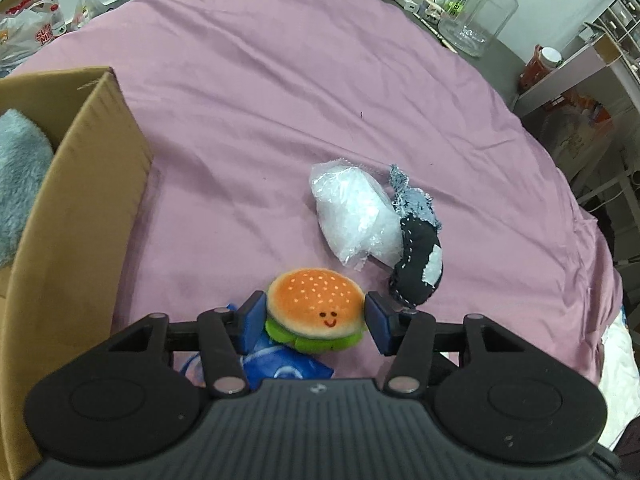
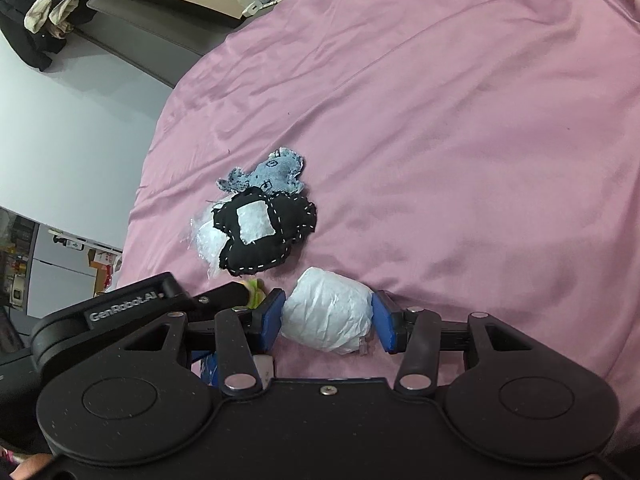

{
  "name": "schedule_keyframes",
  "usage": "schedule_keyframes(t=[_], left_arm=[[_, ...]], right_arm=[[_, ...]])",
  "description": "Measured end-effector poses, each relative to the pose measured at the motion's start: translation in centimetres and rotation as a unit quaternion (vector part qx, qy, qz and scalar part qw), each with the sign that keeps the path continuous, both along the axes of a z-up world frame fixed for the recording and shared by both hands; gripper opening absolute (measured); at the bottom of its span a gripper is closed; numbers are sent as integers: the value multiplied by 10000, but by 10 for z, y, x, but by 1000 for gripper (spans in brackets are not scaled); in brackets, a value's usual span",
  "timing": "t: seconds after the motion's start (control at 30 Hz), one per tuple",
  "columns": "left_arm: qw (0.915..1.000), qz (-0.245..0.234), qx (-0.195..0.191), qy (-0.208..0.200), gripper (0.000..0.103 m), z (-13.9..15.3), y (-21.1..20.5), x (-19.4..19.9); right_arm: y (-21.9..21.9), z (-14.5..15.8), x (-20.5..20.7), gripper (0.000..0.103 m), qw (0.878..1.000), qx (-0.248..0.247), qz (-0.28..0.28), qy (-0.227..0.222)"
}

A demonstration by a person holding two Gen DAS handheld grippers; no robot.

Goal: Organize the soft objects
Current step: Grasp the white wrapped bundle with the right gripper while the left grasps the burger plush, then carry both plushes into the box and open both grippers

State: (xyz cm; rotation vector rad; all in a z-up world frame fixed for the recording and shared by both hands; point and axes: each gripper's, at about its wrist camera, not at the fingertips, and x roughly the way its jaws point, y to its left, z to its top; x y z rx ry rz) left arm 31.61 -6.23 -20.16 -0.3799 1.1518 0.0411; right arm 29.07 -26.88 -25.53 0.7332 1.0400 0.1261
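Observation:
My left gripper (image 1: 316, 318) is shut on a plush burger (image 1: 316, 312) with a smiling face, just above the pink cloth. A blue item (image 1: 280, 364) lies under it. Beyond it lie a white plastic-wrapped bundle (image 1: 352, 212) and a black stitched patchwork toy (image 1: 416, 268). My right gripper (image 2: 326, 316) is shut on a second white wrapped bundle (image 2: 326, 316) low over the cloth. The black toy (image 2: 264, 232) with a denim head lies just ahead of it, over the first white bundle (image 2: 206, 240). The left gripper's arm (image 2: 132, 304) shows at the left.
An open cardboard box (image 1: 80, 200) stands at the left with a grey furry item (image 1: 20, 184) inside. The pink cloth (image 1: 280, 100) covers the table. A clear plastic jar (image 1: 480, 8), bottles and shelves stand past the far right edge; bags are at the far left.

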Motion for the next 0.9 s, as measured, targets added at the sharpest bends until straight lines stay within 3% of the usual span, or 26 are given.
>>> schedule_keyframes(t=[0.2,0.33,0.47,0.9], left_arm=[[9996,108,-193,187,53,-15,3,6],[9997,88,-200,108,37,-10,5,2],[9993,59,-377,-47,33,4,10,-6],[9966,84,-605,-556,32,54,34,-43]], right_arm=[[-2,1,1,46,10000,-6,33,-37],[1,11,-5,46,9998,-87,74,-144],[4,21,-12,46,9996,-182,74,-211],[39,77,-30,46,9972,-385,209,-608]])
